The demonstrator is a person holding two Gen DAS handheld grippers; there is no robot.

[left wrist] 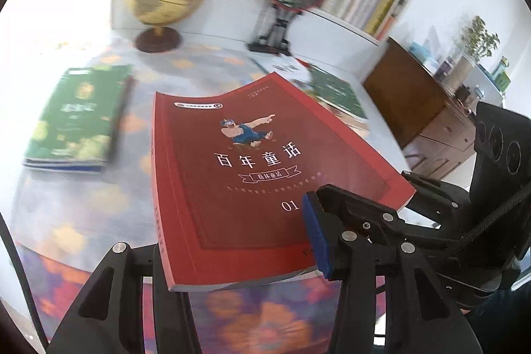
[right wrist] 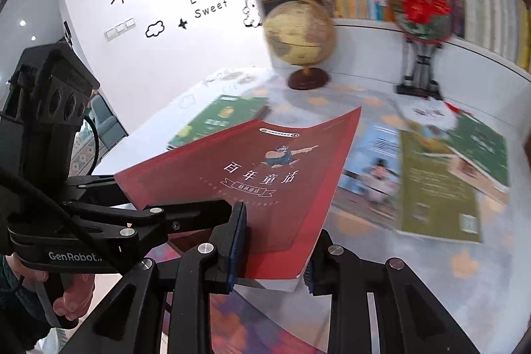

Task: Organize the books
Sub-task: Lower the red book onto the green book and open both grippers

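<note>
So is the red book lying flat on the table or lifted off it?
Lifted and tilted. The red book hangs above the tablecloth, the left gripper and right gripper each clamping a near corner.

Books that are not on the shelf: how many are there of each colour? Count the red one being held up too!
Red book: 1
Green books: 2
Olive book: 1
Blue book: 1
Total: 5 covers showing. A white thing at the back is too blurred to count.
</note>
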